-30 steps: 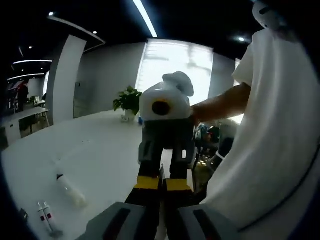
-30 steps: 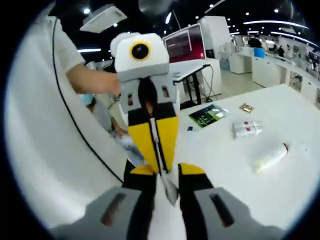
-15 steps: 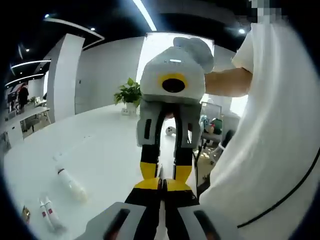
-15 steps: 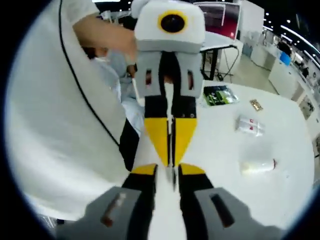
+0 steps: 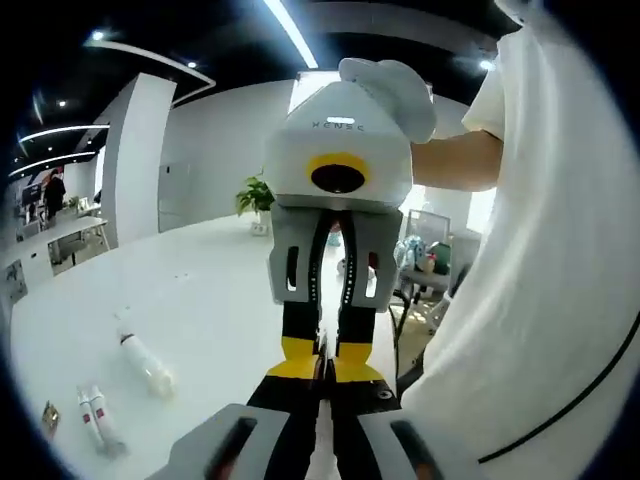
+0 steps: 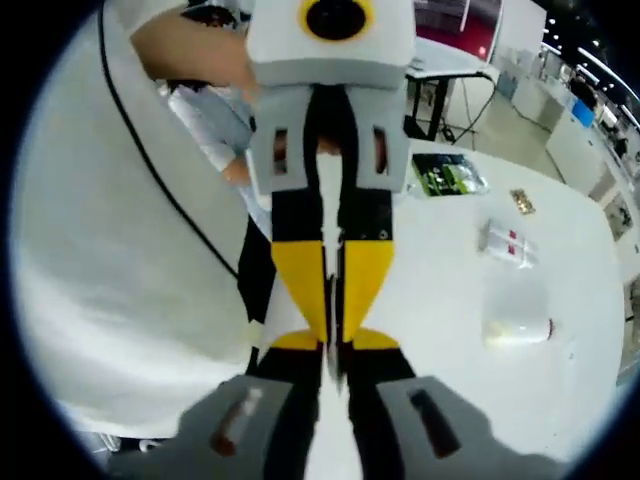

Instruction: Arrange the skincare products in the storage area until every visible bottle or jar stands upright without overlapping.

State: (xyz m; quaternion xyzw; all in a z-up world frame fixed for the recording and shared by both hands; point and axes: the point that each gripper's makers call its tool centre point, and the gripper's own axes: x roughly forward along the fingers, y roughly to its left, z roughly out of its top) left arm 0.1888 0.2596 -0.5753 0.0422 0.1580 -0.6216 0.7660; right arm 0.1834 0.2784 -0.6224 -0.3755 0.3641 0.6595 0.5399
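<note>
Left gripper view: the left tongs (image 5: 322,372) rise from the bottom with jaws pressed together, holding nothing. Facing them tip to tip are the right tongs (image 5: 322,345), yellow-tipped, under a white housing that bears small grey lettering too blurred to read with certainty. A white desk (image 5: 200,310) spreads to the left. Near its lower left edge a white bottle (image 5: 148,365) lies on its side, its dark-banded neck pointing away up the desk. Beside it, closer to the edge, two slim white tubes (image 5: 95,420) with red marks lie side by side, long axes parallel. A small gold packet (image 5: 49,418) sits just left of them. A potted plant (image 5: 258,198) stands at the far edge.

In the right gripper view the right tongs (image 6: 330,370) are also closed and empty, meeting the left tongs (image 6: 333,300). On the desk (image 6: 440,300) to the right, the bottle (image 6: 517,328) lies flat, cap toward the right. Beyond it lie the tubes (image 6: 510,243), the packet (image 6: 518,202) and a green leaflet (image 6: 447,174); any print is illegible. A person's white shirt (image 6: 120,250) is at the left.
</note>
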